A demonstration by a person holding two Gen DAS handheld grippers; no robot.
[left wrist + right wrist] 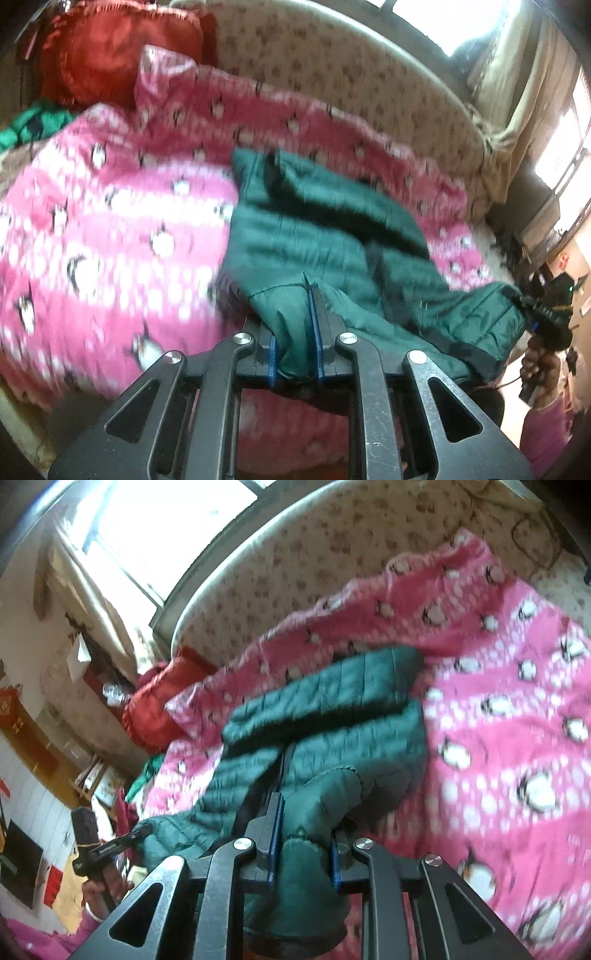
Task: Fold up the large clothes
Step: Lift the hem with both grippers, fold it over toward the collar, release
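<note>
A dark green quilted jacket (pixel 317 236) lies crumpled on a pink penguin-print blanket (pixel 110 221) on a bed. My left gripper (pixel 295 332) is shut on a corner of the jacket, with green fabric bunched between its blue pads. The other gripper (pixel 543 317) shows at the far right, holding the jacket's other end. In the right wrist view the jacket (pixel 332 709) stretches across the blanket (pixel 517 720). My right gripper (pixel 304 834) is shut on a fold of the jacket. The left gripper (pixel 122 843) shows at lower left, gripping the jacket edge.
A red cushion (pixel 107 55) and a green garment (pixel 33 122) lie at the bed's head. A floral sheet (pixel 332 66) covers the mattress beyond the blanket. Bright windows and curtains (pixel 524 74) stand past the bed. Furniture and wall clutter (pixel 37 775) sit at the left.
</note>
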